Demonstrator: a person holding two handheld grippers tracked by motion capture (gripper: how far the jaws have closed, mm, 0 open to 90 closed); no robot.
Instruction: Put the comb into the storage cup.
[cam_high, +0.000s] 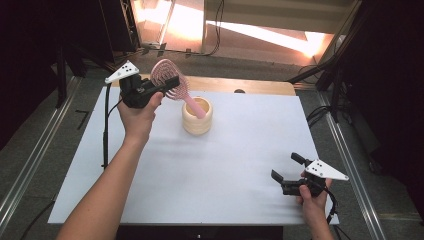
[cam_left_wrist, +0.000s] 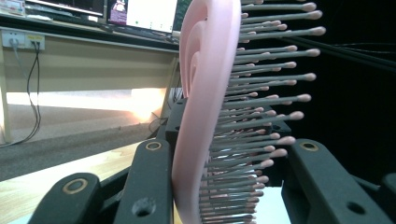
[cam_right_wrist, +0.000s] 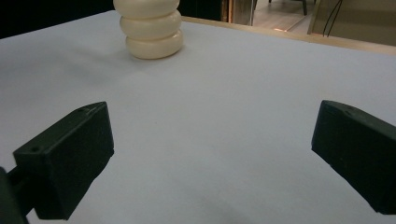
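**Pink brush held over a cream cup on a white desk**

Near the far left corner of the desk (cam_high: 200, 180), the left tongs (cam_high: 167, 86) are raised in a person's left hand (cam_high: 137, 117) and clenched on the head of a pink hairbrush (cam_high: 170, 80). In the left gripper view, the brush (cam_left_wrist: 205, 102) stands on edge between the two black jaws, its back against one jaw and its bristles pointing toward the other. Its handle slopes down into a cream ribbed cup (cam_high: 197, 116), which stands on the desk near the middle of the far edge. The right gripper view shows the cup (cam_right_wrist: 150, 29) as three stacked rounded rings.

The desk top is a plain white sheet, with a strip of pale wood showing along its far edge. Grey floor and metal rails run along both sides. Beyond the far edge, bright light falls across a floor, and the rest of the room is dark.

Near the right corner of the near edge, the right tongs (cam_high: 287, 172) are held low in the right hand (cam_high: 312, 197), released, with nothing between the jaws.
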